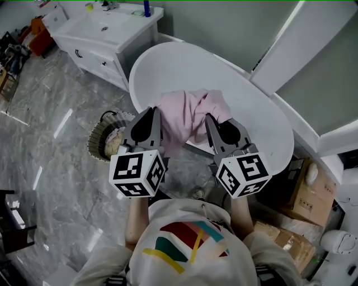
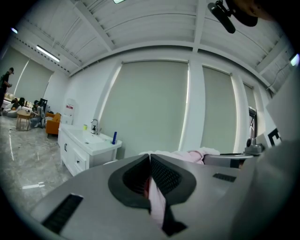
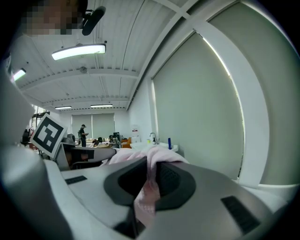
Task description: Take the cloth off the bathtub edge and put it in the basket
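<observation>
A pink cloth [image 1: 187, 116] hangs lifted between both grippers, above the near rim of the white bathtub [image 1: 257, 111]. My left gripper [image 1: 154, 109] is shut on the cloth's left edge; a pink strip [image 2: 156, 201] shows pinched between its dark pads. My right gripper [image 1: 208, 117] is shut on the cloth's right part, with pink folds [image 3: 149, 187] bunched between its pads. The woven basket [image 1: 106, 137] stands on the floor to the left of the tub, just left of and below my left gripper, with something pale inside it.
A white vanity with a sink [image 1: 103, 33] stands at the far left, a blue bottle [image 1: 146, 8] on it. Cardboard boxes [image 1: 305, 195] lie at the right. The floor is grey marble [image 1: 50, 156]. People and furniture show far off in both gripper views.
</observation>
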